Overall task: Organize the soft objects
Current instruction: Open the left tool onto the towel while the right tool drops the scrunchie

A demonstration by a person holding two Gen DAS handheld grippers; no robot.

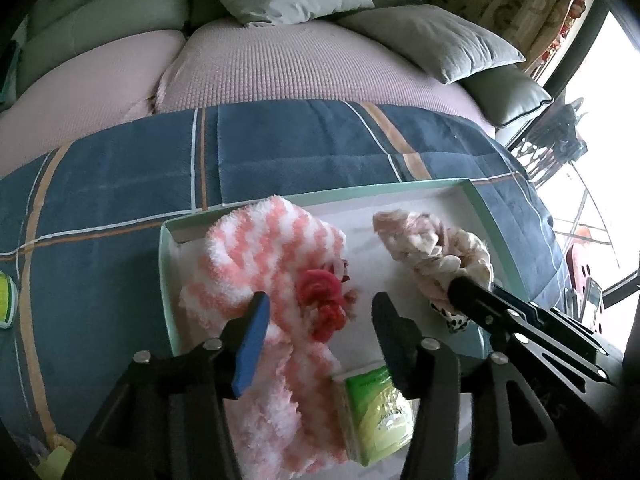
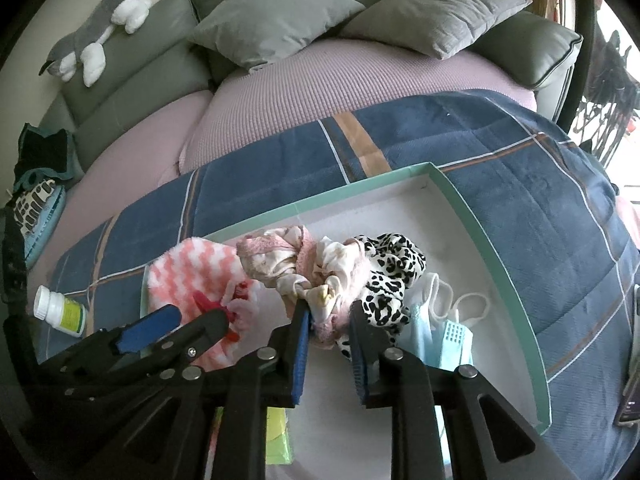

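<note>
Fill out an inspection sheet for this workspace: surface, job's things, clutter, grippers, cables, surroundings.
Surface: blue plaid blanket over a pink-covered sofa.
Job's things: shallow green-rimmed box holds a pink-and-white fuzzy sock with a red trim piece, a bundle of cream, pink and leopard-print cloths, and face masks.
Clutter: white pill bottle on the blanket; green tissue pack at the box's near edge.
Grippers: left gripper open above the sock; right gripper closed on the cloth bundle.
Cables: nothing seen.
Surroundings: grey cushions, plush dog, bright window at right.
</note>
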